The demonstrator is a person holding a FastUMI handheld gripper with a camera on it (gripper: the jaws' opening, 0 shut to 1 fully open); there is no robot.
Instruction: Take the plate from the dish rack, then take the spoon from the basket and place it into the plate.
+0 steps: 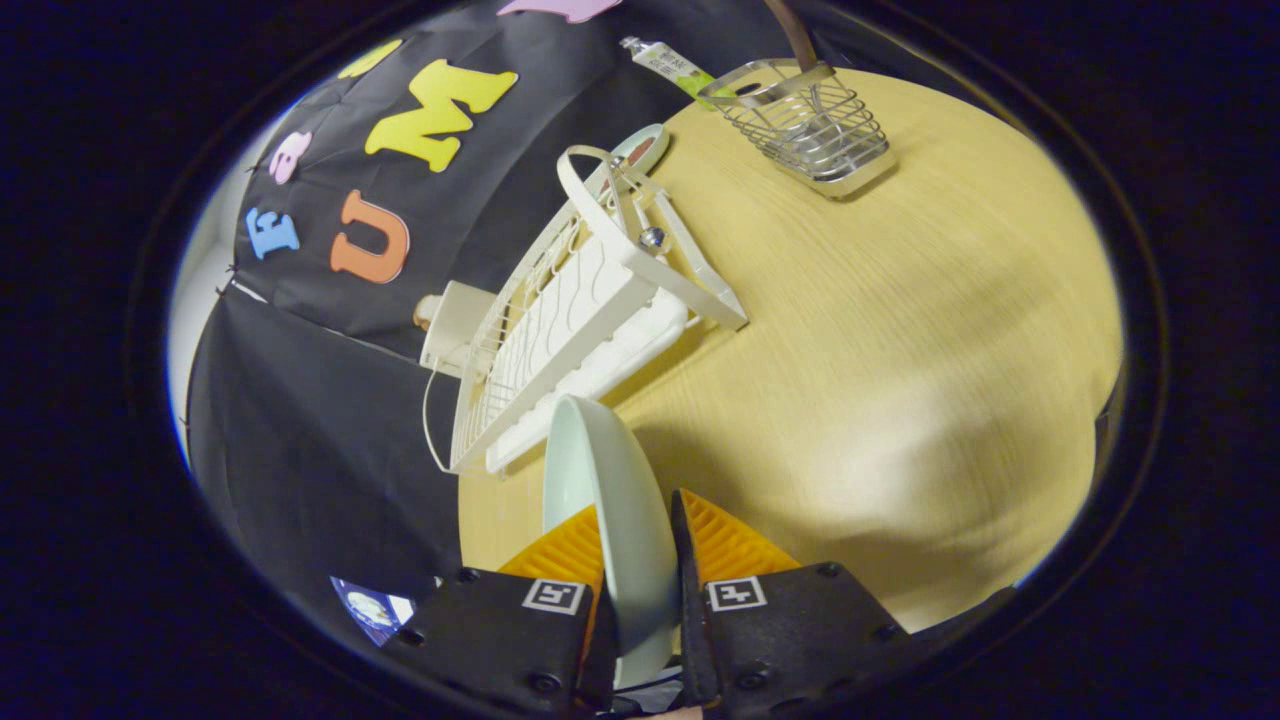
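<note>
Plate (610,500) clamped on edge at the bottom centre of the frame, gripper (640,550) pinching its rim, one finger pressed on each face. Held upright, pale hollow face turned toward the lower left, clear of the white dish rack (560,340) lying just beyond it in the middle of the frame.

Judged step: carrying the plate out and setting it flat on the worktop (900,350). Best aimed at the bare wooden stretch in the right half of the frame, well apart from the rack, yet within easy reach of the wire basket (805,125) at the upper right. Worth rotating the wrist so the hollow side faces up before lowering; otherwise a plate let go on its edge likely to roll or tip. Rim to touch down gently, then release only once flat.

Brown handle (795,35) rising from the basket at the top of the frame, probably the spoon; bowl end hidden inside the wires.
</note>
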